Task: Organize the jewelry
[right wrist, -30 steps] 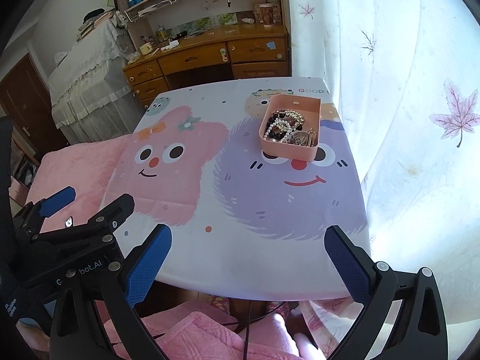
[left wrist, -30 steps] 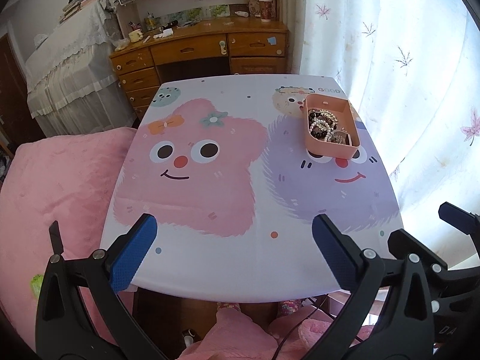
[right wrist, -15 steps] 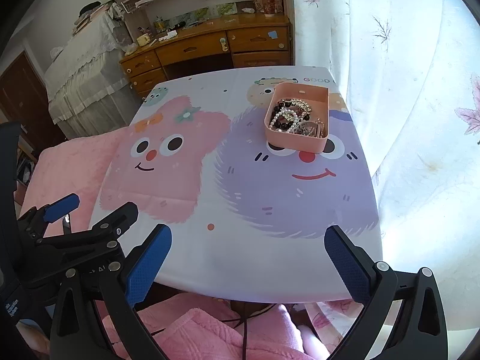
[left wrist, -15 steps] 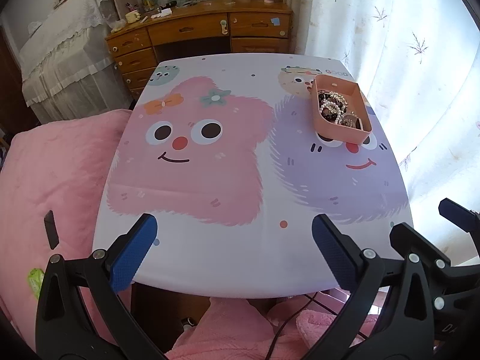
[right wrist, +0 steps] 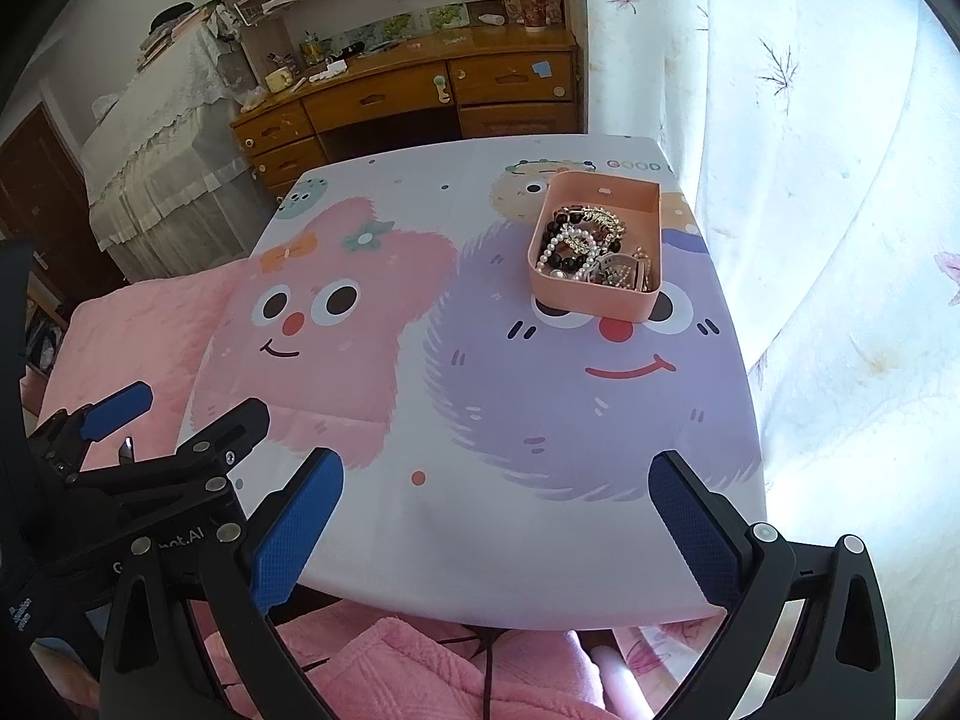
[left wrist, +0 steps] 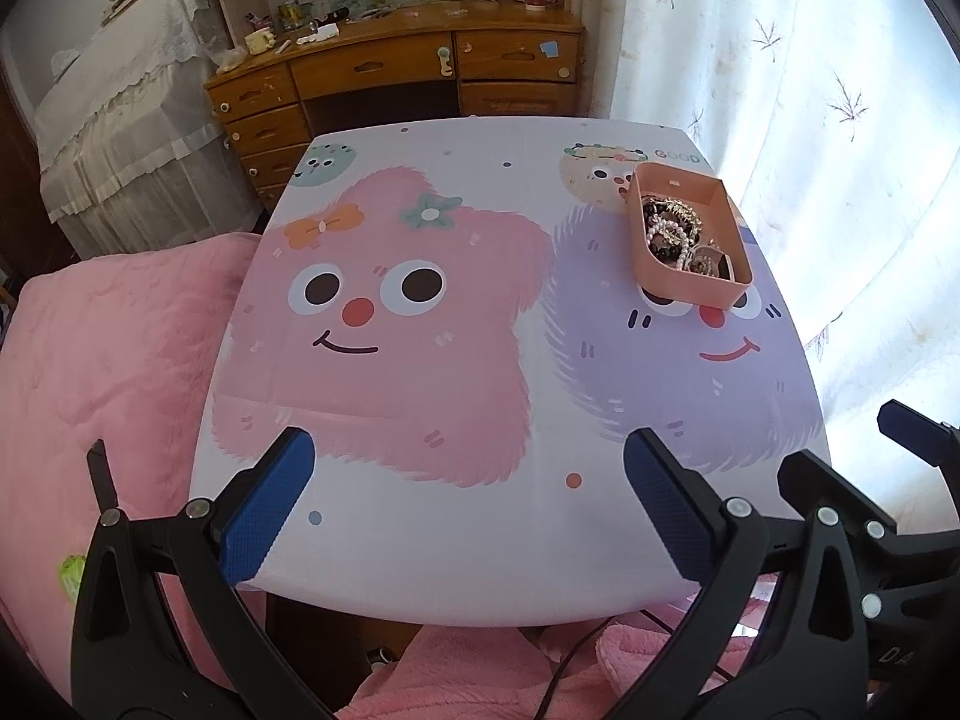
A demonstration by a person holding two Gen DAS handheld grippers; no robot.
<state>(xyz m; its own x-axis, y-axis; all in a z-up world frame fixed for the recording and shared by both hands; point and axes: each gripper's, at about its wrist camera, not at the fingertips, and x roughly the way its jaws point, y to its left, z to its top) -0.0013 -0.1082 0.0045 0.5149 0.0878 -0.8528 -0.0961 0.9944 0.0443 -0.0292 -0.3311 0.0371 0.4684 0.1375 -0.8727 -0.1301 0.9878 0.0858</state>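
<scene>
A pink tray (left wrist: 729, 294) stands at the far right of the cartoon-printed table (left wrist: 420, 540); it also shows in the right wrist view (right wrist: 591, 303). Inside lies a tangle of jewelry (right wrist: 585, 246): pearl and dark bead bracelets and gold pieces, also seen in the left wrist view (left wrist: 675, 231). My left gripper (left wrist: 468, 504) is open and empty above the table's near edge. My right gripper (right wrist: 495, 525) is open and empty, above the near right edge. The tray lies well beyond both.
A pink blanket (left wrist: 102, 348) covers the bed left of the table. A wooden desk (left wrist: 396, 78) with drawers stands behind it. A white curtain (right wrist: 840, 240) hangs along the right side. The left gripper's body (right wrist: 120, 480) sits at the lower left of the right wrist view.
Both grippers have moved forward and tilted down over the table, so the tray and table appear closer. Both stay open and empty.
</scene>
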